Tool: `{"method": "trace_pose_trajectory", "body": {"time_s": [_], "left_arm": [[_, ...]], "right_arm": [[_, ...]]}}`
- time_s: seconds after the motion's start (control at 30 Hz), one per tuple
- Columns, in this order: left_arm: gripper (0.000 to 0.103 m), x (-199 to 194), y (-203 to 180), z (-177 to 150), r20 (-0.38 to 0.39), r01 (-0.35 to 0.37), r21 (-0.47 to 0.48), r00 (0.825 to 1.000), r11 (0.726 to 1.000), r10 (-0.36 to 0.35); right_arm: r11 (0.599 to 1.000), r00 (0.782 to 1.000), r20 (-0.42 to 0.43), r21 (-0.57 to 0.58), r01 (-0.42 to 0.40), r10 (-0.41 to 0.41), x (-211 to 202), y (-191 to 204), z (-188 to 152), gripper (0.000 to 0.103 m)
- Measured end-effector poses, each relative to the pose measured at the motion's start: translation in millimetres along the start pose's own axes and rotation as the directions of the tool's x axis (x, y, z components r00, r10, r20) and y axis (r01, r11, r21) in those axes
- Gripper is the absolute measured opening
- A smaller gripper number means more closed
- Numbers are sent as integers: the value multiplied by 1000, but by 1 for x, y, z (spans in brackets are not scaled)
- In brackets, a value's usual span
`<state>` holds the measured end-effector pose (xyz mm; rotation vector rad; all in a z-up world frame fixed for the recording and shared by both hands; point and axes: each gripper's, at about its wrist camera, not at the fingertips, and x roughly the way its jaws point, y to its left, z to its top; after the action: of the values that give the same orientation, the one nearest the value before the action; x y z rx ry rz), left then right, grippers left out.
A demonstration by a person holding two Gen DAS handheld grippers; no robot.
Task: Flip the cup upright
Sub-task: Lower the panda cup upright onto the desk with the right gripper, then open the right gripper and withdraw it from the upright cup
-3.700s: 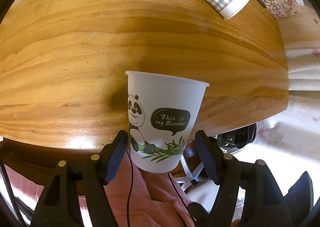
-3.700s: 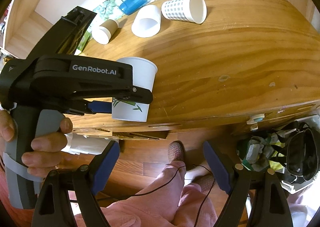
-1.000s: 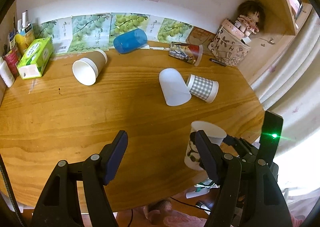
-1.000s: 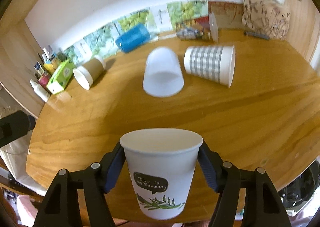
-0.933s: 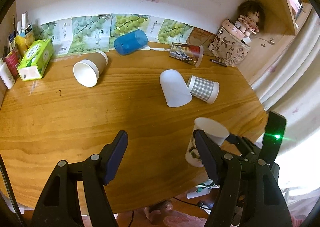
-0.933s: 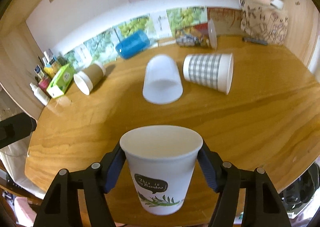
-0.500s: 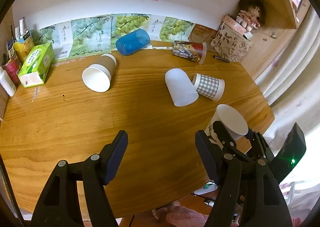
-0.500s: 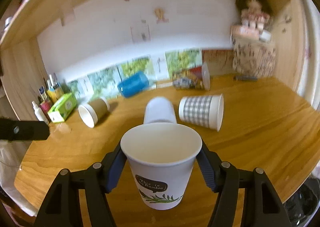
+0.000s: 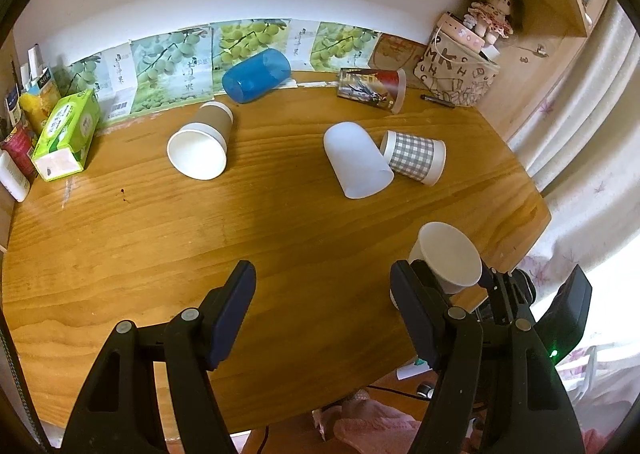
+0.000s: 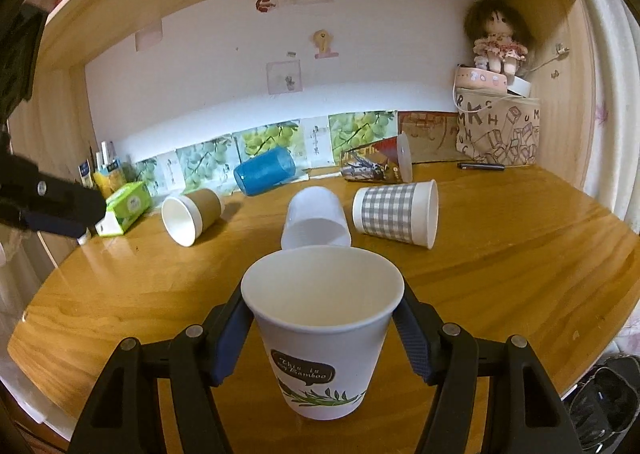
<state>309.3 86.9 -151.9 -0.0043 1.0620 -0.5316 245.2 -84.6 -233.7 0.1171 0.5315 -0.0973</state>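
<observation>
My right claw [image 10: 322, 328] clenches the upright, empty panda cup [image 10: 320, 330] near the surface's [image 10: 520, 246] front edge; my left claw [image 9: 322, 314] gapes, holding nothing.

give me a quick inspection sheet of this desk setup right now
surface: wooden desk, bare in the middle
job's things: panda cup upright, mouth up, near the front edge
clutter: brown cup, white cup, checked cup, blue cup and printed cup all on their sides; tissue box
grippers: right gripper shut on the panda cup; left gripper open, holding nothing
cables: one thin cable below the desk edge
surroundings: doll above a lettered bag, curtain at right
</observation>
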Motion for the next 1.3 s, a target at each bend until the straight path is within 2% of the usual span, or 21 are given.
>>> {"method": "trace_pose_trajectory", "body": {"time_s": [0.2, 0.4, 0.77, 1.07, 1.2, 1.3], "left_arm": [[73, 2, -9, -1, 6, 13, 19, 1000, 1000, -13], [73, 13, -22, -9, -48, 35, 34, 998, 999, -33], [73, 4, -37, -18, -34, 10, 1, 999, 1000, -10], [73, -12, -43, -31, 8, -29, -85, 1000, 996, 30], [73, -19, -46, -42, 17, -49, -128, 999, 991, 52], [73, -24, -51, -53, 21, -61, -168, 998, 984, 65]], "right_arm": [[998, 1000, -4, -60, -2, 2, -6, 4, -4, 68], [996, 999, -27, -91, -21, 19, -11, 4, -7, 68], [991, 997, -61, -118, -64, 57, -12, 1, -11, 69], [981, 983, -123, -117, -154, 139, -9, -5, -12, 70], [972, 971, -178, -144, -187, 160, -7, -6, -17, 79], [963, 961, -219, -171, -207, 168, -9, -6, -20, 80]]}}
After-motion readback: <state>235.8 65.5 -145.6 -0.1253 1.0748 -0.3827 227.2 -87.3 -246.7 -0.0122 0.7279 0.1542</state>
